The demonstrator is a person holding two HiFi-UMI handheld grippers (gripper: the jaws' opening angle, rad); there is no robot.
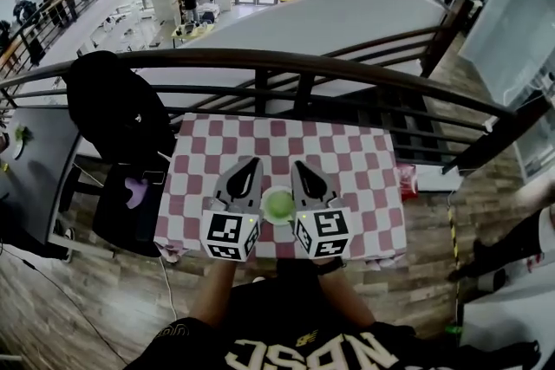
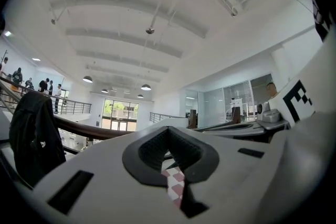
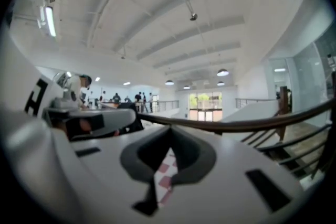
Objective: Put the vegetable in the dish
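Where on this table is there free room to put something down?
The checked cloth is bare along the railing side and at both ends. The near middle is crowded: the green dish, with the left tool and right tool beside it.

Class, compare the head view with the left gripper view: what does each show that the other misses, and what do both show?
Head view only: the dish with something green in it, and a purple object. Left gripper view only: the ceiling lamps. Both: the checked tablecloth, the black jacket and the shut left gripper.
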